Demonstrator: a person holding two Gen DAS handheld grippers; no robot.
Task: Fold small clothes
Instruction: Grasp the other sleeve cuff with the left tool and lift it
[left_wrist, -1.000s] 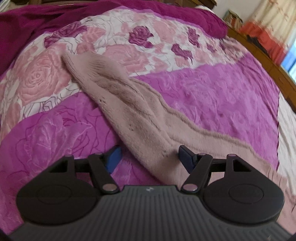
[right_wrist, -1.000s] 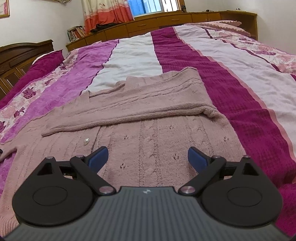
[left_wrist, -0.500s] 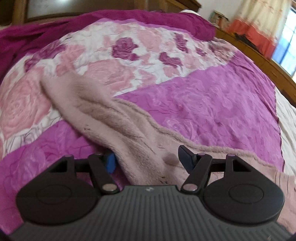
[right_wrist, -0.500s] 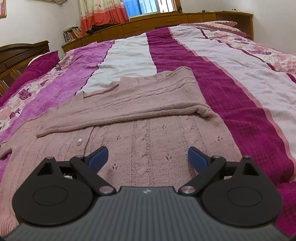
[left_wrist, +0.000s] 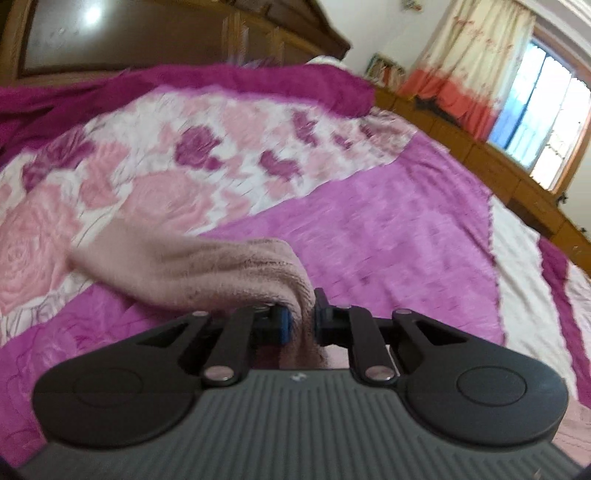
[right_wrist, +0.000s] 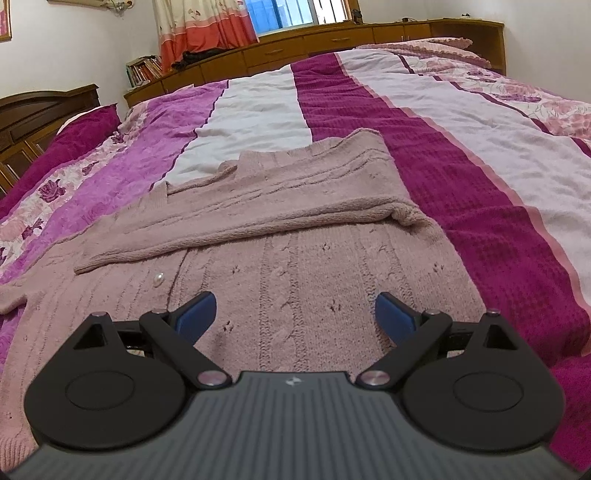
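Observation:
A dusty-pink knitted cardigan (right_wrist: 295, 266) lies spread on the bed, one sleeve (right_wrist: 258, 221) folded across its chest. Its other sleeve (left_wrist: 192, 269) shows in the left wrist view, bunched and lifted off the cover. My left gripper (left_wrist: 301, 325) is shut on that sleeve, the knit pinched between the blue pads. The cuff end trails away to the left, blurred. My right gripper (right_wrist: 295, 314) stands open just above the cardigan's lower front, with nothing between its fingers.
The bed cover (right_wrist: 461, 192) has magenta, white and rose-print stripes. A dark wooden headboard (left_wrist: 166, 40) stands behind the left view. Low wooden cabinets (right_wrist: 332, 48) run under a curtained window (right_wrist: 295, 14) at the far end.
My left gripper closed on the sleeve and lifted it, tilting upward so more of the headboard shows. The right gripper stayed still and open.

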